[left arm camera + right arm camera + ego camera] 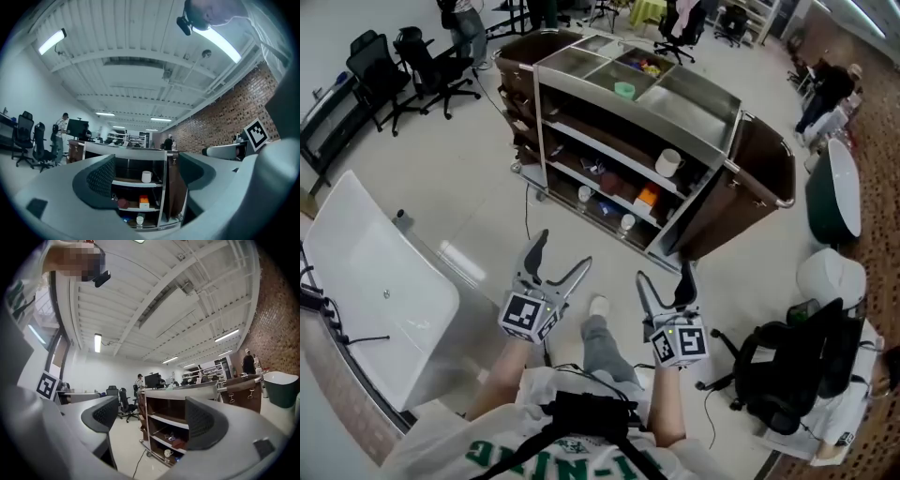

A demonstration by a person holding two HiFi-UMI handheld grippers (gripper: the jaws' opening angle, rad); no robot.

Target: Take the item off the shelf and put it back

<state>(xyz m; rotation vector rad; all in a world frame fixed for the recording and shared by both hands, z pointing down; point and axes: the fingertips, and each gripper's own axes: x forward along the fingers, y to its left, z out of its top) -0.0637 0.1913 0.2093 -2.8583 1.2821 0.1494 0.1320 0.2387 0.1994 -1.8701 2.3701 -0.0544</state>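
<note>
– Two grippers up in front of the cart [698, 101], both on its open side and both well short of it. How do the jaws stand?

– Left gripper [564, 251]: jaws spread, nothing between them. Looking along them, you only see the cart's shelves far beyond the gap. Right gripper [664, 273]: same story, jaws apart and empty, aimed at the cart's left end.

– And what sits on the shelves?

– White mug [668, 163] stands upright on the cart's upper shelf, toward its right end, untouched. One shelf lower, just below the mug, is an orange box [647, 197]. On the lowest shelf stands a small white cup [627, 223]. Which of them is the item to take, I can't tell; nothing is off the cart.

– The top of the cart?

– Open compartments up there. A green tub [624, 90] sits in the middle one, and the compartment at the right end shows bare metal.

– Around the cart?

– Brown panels close off both of its ends. Black office chairs [422, 61] stand well off beyond its left end, and a white table [380, 267] lies on the near side, left of the left gripper. The person's shoe [598, 305] shows on the floor between the two grippers, short of the cart.
</note>
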